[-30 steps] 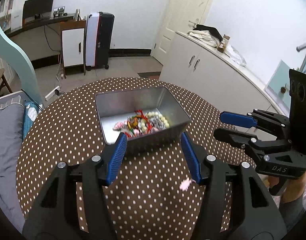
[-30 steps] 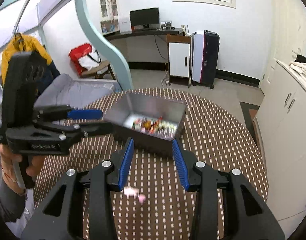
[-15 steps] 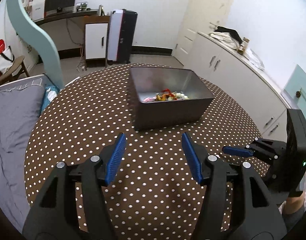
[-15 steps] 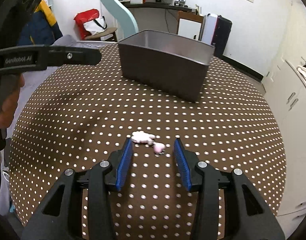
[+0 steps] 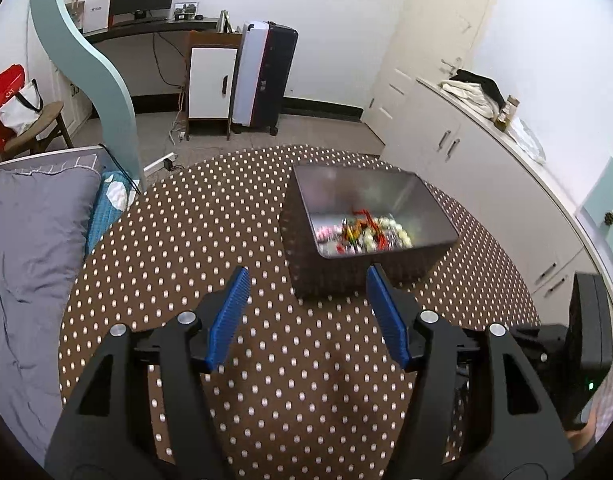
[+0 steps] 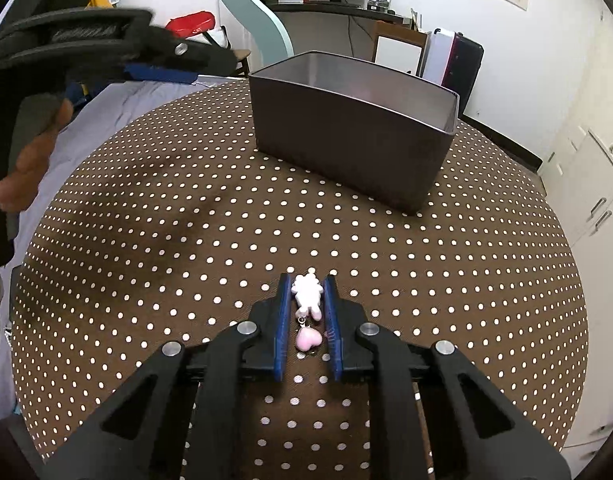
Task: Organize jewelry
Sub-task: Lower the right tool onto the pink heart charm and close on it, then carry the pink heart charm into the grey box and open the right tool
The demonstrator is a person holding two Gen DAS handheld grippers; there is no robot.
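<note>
A grey metal box [image 5: 386,200] stands on the round polka-dot table [image 5: 210,216] and holds several colourful jewelry pieces [image 5: 366,234]. In the right wrist view the box [image 6: 354,144] stands at the far side. My right gripper [image 6: 308,286] is closed around a white and pink charm [image 6: 307,294] with a pink heart [image 6: 308,339], low at the table surface. My left gripper [image 5: 306,280] is open and empty, above the table just in front of the box. It also shows at the upper left of the right wrist view [image 6: 106,52].
A bed with grey bedding [image 5: 26,240] lies left of the table. White cabinets [image 5: 486,168] run along the right. The table edge [image 6: 574,304] curves close on the right.
My right gripper has come down and closed its fingers around the pink charm on the table. My left gripper has swung left and up, so the box now sits to its right.
</note>
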